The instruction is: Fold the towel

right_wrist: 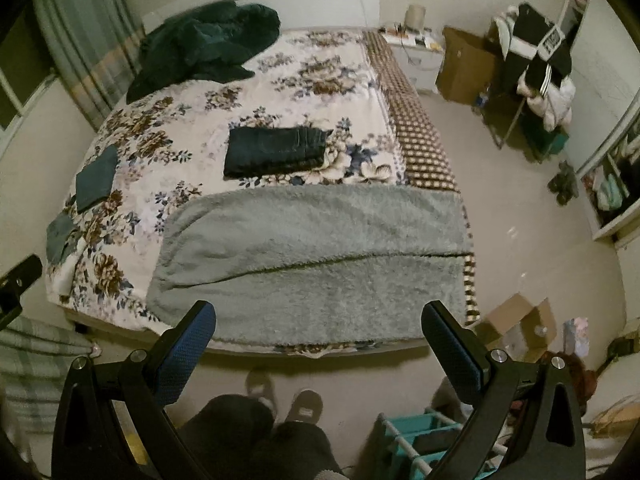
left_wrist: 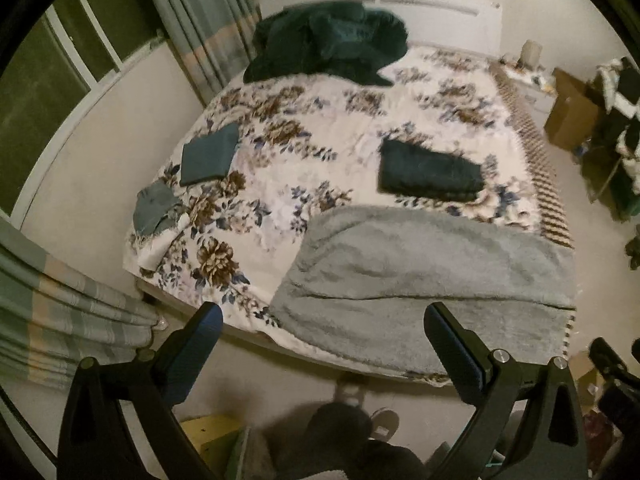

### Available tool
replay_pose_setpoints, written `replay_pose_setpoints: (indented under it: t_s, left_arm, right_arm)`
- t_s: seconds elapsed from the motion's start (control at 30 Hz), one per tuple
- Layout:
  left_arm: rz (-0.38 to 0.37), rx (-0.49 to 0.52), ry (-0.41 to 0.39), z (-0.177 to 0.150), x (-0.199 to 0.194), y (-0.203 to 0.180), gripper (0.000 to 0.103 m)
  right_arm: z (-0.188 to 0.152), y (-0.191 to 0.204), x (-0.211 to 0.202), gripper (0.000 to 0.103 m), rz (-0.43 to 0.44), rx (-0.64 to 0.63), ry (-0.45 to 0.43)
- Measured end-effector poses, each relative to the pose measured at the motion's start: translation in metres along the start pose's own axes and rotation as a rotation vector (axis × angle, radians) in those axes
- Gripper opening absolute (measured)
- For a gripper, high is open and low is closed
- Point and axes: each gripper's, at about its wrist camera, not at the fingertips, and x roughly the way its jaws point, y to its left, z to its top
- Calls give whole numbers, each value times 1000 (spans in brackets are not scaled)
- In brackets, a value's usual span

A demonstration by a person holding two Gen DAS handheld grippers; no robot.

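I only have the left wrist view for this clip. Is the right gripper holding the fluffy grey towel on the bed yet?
Observer: No. The right wrist view shows the right gripper open, with nothing between its fingers. The fluffy grey towel lies spread on the bed ahead of it.
Operator: Is there anything on the floor on that side that I can't see?
Observer: Yes. A teal rack with white bars stands on the floor, low on the right of that view, near the gripper.
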Motion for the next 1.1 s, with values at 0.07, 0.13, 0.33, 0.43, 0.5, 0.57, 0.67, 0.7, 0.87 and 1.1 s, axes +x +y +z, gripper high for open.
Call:
replay_pose_setpoints:
  t_s: [0.07,0.13,0.33,0.43,0.5,0.57,0.67,0.7,0.87,1.1]
  left_arm:
    - [9,9,54,16,35,-5,103]
    - [19,7,109,32,72,-9,103]
    - [26,-51,284,88,193,-13,103]
    - [35,-94,371,115,264,-15,103]
    - [32,-126,429,130,308,-19,103]
    - [25,-163,492,145,356,-21,103]
    - [7,-213,577,161,416,-28,103]
    - [-11,-249,614,166,439,-30,103]
    - [-83,-420,776,174,527,-29,103]
    - [-32,-524,851,163,585,-27,66]
  right_arm:
    - [14,-1,33,103,-1,28,28]
    - [32,-5,71,103,9,75,73]
    - [90,-27,207,103,36,260,234]
    - [119,-45,287,103,61,378,317]
    - [137,-57,338,103,57,442,359]
    - [152,-68,390,103,53,508,392]
    - [172,-81,466,103,49,611,447]
    - [177,-85,493,103,47,645,468]
    - [191,-98,583,103,38,786,548]
    - [208,-101,674,103,21,935,602]
